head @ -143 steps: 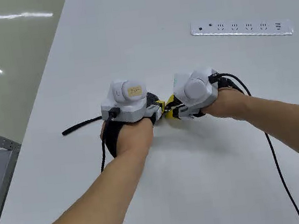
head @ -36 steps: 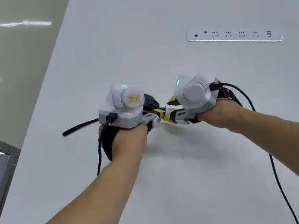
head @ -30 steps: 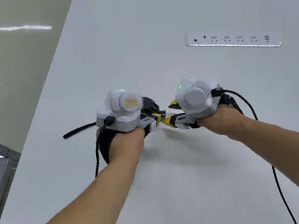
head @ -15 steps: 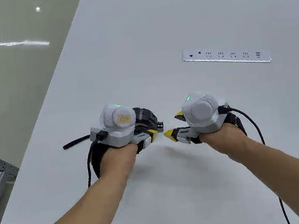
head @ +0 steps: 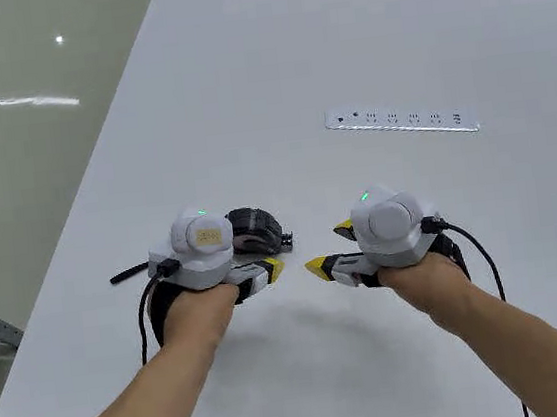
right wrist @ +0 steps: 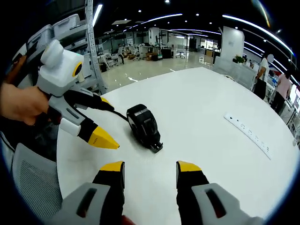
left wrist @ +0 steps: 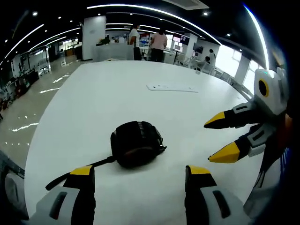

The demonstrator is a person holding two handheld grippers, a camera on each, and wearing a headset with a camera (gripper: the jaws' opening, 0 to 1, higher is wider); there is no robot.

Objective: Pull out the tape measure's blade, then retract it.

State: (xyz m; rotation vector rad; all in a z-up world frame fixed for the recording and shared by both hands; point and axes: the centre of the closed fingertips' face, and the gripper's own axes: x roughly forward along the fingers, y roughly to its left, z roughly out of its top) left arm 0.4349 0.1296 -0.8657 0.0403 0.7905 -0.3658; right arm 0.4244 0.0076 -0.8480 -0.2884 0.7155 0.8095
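Note:
The black tape measure [head: 257, 230] lies on the white table [head: 274, 78], its blade drawn in and a black strap [head: 125, 276] trailing left. My left gripper [head: 265, 268] hovers just in front of it, open and holding nothing. In the left gripper view the tape measure [left wrist: 136, 143] sits a short way beyond the open left gripper [left wrist: 140, 171]. My right gripper [head: 329, 246] stands to the tape's right, open and apart from it. The right gripper view has the tape measure [right wrist: 144, 125] ahead of the spread right gripper [right wrist: 150, 166], with the hook end facing it.
A white power strip [head: 399, 121] lies flat further back on the table. The right gripper [left wrist: 225, 136] enters the left gripper view from the right; the left gripper [right wrist: 70, 93] enters the right gripper view from the left. The table's left edge [head: 102, 158] drops to a glossy floor.
A second ago both grippers met tip to tip at the tape measure. They have since parted and drawn back toward me, and the tape measure lies free on the table.

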